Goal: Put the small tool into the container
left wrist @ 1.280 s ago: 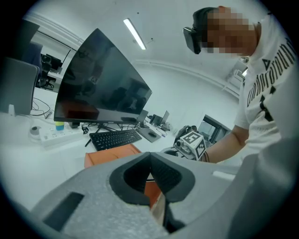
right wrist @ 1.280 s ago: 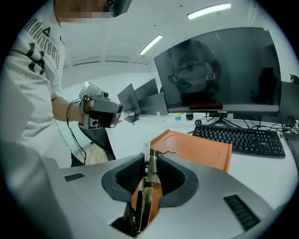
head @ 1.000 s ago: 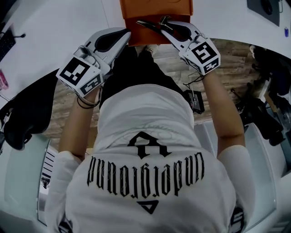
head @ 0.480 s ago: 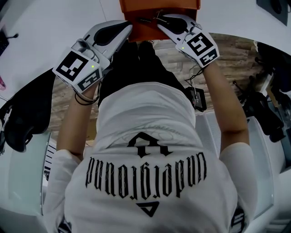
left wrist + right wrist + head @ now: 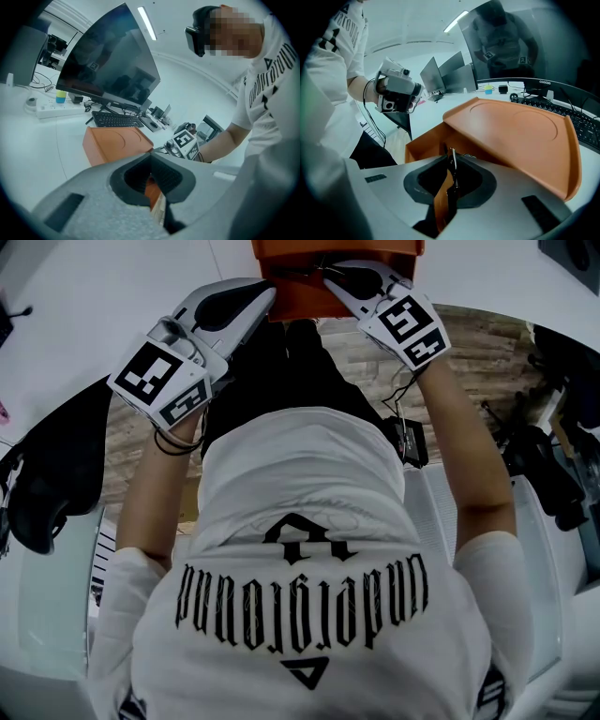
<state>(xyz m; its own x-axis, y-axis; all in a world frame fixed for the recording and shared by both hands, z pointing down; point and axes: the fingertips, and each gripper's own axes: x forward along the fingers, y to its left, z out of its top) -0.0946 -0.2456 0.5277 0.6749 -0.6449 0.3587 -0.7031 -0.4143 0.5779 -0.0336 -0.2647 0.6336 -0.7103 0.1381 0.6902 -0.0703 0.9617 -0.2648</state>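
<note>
A person in a white T-shirt (image 5: 300,521), whose black gothic print appears to read "underground" upside down in the head view, leans over a white worktop (image 5: 112,296) with a gripper in each hand. At far left, a black chair (image 5: 52,465) stands well behind the left jaws.

The left gripper (image 5: 266,298) carries a marker cube (image 5: 159,381) with black-and-white square codes. Its jaws are drawn together with nothing seen in their grip, and only a sliver of orange shows through the slit between them. In the left gripper view, a white power strip (image 5: 56,110), a black keyboard (image 5: 117,121) and a dark monitor (image 5: 112,61) lie far beyond those jaws.

Just ahead and to the right of the left jaws sits the orange container (image 5: 309,301). Its flat lid (image 5: 520,126), embossed with a circle, spreads ahead and to the right of the right jaws.

The right gripper (image 5: 328,277) has its jaws clamped on the small tool (image 5: 452,161), a thin dark metal piece standing upright between the pads. The tool's tip points at the container's near edge, below the lid. Whether the tip is already inside cannot be told.

Far beyond the right jaws, the lower edge of a second screen (image 5: 543,84) carries the brand name "coocaa".
</note>
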